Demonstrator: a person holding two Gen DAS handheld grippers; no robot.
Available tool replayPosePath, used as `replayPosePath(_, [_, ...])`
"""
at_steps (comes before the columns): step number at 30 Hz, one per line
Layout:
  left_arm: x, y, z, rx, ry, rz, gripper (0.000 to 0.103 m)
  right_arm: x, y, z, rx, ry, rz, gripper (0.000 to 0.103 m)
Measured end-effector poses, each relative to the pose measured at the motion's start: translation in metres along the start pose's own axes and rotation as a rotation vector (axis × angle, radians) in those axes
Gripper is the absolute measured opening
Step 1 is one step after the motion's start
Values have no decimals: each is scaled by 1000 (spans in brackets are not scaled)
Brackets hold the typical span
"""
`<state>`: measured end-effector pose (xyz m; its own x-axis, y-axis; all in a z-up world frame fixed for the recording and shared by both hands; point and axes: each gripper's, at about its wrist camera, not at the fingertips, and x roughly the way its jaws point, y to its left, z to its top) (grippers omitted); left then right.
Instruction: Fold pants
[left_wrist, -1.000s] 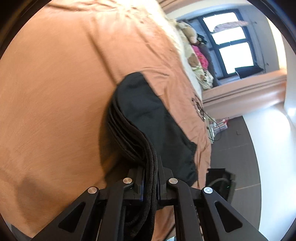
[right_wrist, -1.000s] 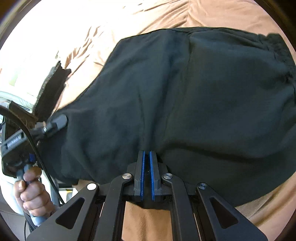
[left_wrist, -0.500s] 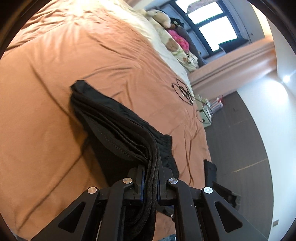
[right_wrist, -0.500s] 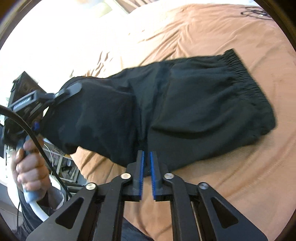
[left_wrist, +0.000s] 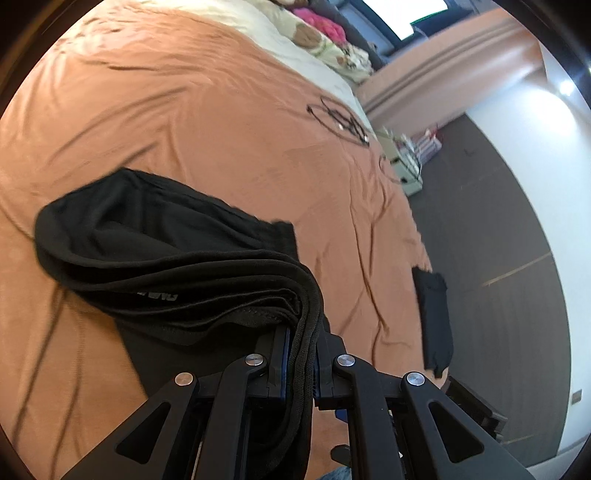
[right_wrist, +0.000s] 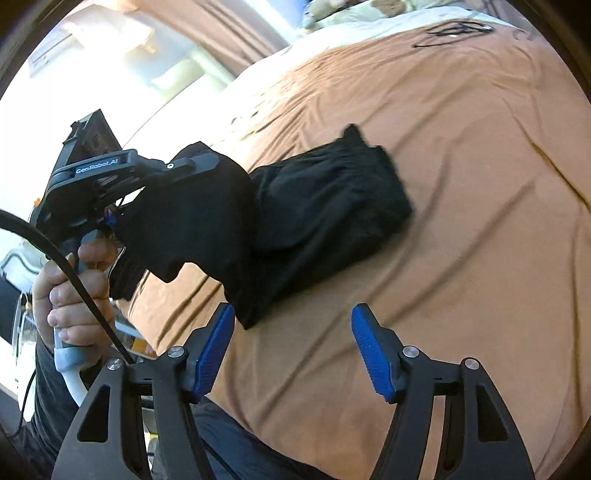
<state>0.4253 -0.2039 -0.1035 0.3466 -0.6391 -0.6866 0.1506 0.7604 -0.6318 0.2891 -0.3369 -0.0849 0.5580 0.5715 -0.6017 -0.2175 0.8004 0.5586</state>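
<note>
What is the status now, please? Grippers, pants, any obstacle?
Left gripper shut on pants. Right gripper open, empty, above the bedspread. Pants partly folded, one end lifted. Nothing in the way.

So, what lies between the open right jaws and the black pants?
Only bare brown bedsheet, as the right wrist view shows; the right gripper touches nothing, and the pants lie just beyond.

From my left gripper (left_wrist: 298, 363) the pants (left_wrist: 155, 251) run forward onto the bed (left_wrist: 184, 122), their far end lying on it. A cable (left_wrist: 341, 118) lies on the bed near its far edge, beyond the pants. My right gripper (right_wrist: 293, 349) hangs over the bed's near edge, just beside the pants.
</note>
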Motion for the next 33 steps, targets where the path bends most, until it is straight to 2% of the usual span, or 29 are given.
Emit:
replayPosePath(5, [32, -18, -10, 37, 74, 21, 10, -26, -23, -16, 87, -59, 3, 65])
replayPosePath(6, [37, -21, -11, 41, 85, 23, 14, -32, -29, -19, 104, -78, 4, 65])
replayPosePath(8, [46, -26, -12, 48, 108, 13, 32, -39, -36, -26, 132, -96, 4, 65])
replayPosePath(10, [50, -31, -14, 52, 115, -19, 62, -45, -44, -36, 161, -108, 6, 65])
replayPosePath(12, [51, -35, -16, 48, 125, -55, 77, -51, -48, -43, 186, -117, 5, 65])
replayPosePath(16, [50, -37, -20, 54, 153, -61, 78, -58, -53, -51, 231, -157, 19, 65])
replayPosePath(22, [33, -22, -18, 44, 129, -35, 84, -53, -54, -45, 238, -204, 32, 67])
replayPosePath(26, [23, 2, -17, 1, 106, -13, 84, -41, -47, -37, 230, -195, 68, 67])
replayPosePath(33, [8, 41, -13, -56, 68, 26, 84, -13, -20, -21, 162, -156, 23, 67])
